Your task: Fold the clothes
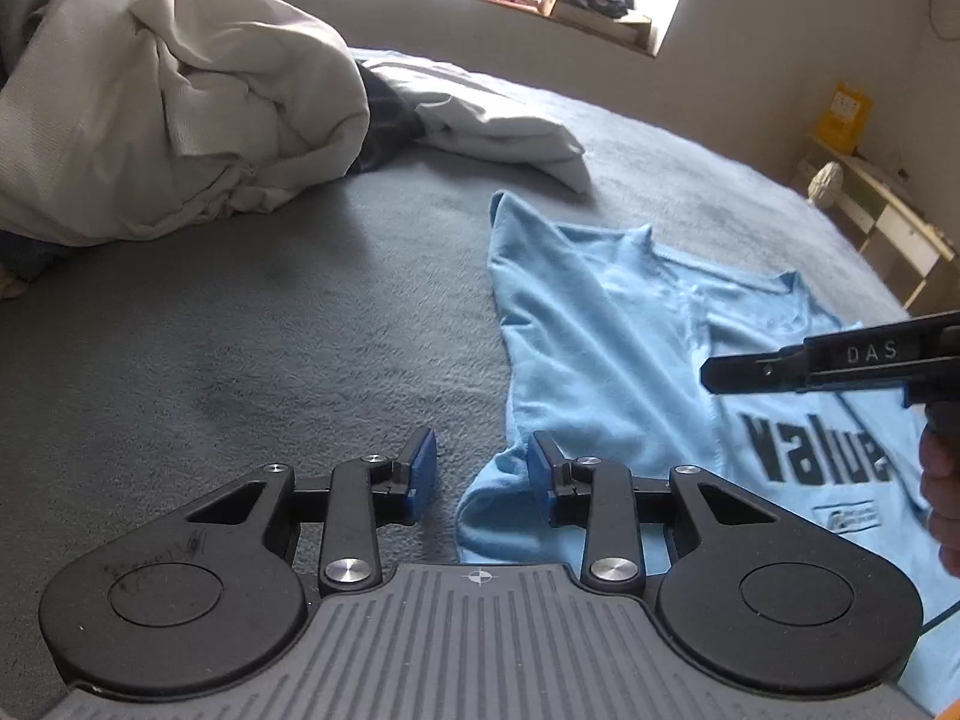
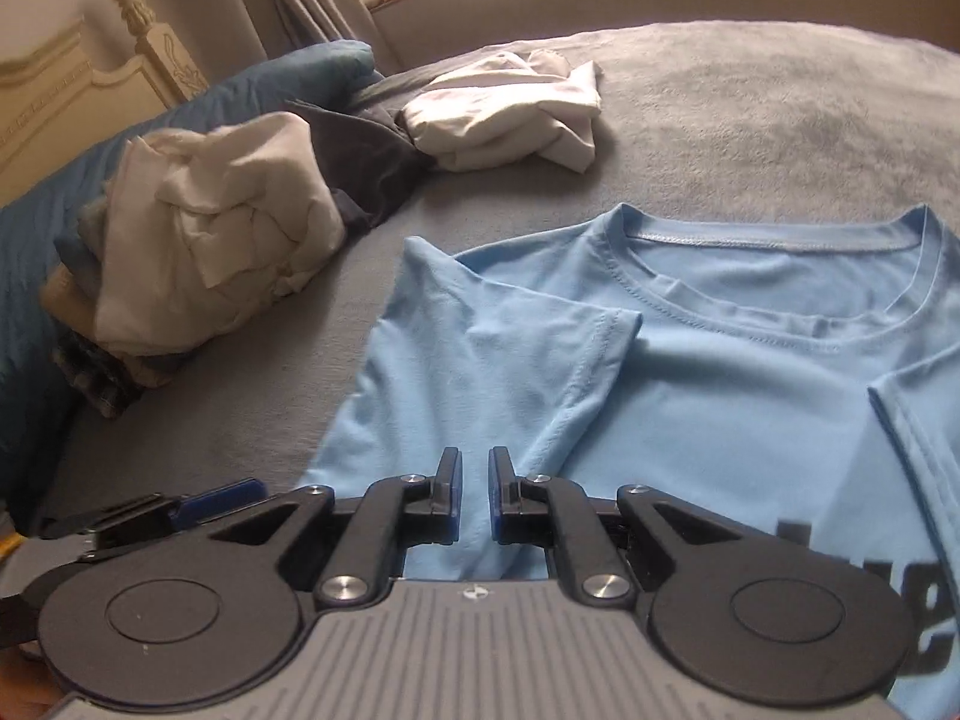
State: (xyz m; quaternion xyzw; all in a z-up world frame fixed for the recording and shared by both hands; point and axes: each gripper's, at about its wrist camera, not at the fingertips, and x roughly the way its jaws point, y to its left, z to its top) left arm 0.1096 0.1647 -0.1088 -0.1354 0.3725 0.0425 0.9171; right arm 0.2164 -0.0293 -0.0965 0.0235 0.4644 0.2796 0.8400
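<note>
Grey bed [image 1: 240,330] carries a light-blue T-shirt [image 1: 600,330] at centre right; left hand-held gripper [image 1: 483,471] spread, empty, at its edge; right hand-held gripper [image 2: 474,495] slightly parted above it, pinching nothing.

I see a light blue shirt [image 2: 690,372] with big black letters on a grey bed [image 1: 270,330]. My tongs [image 2: 474,495] are black with dark blue pads [image 2: 454,492]. The pile of clothes [image 1: 168,102] is creamy white, beside a dark blue blanket [image 2: 36,276].
</note>
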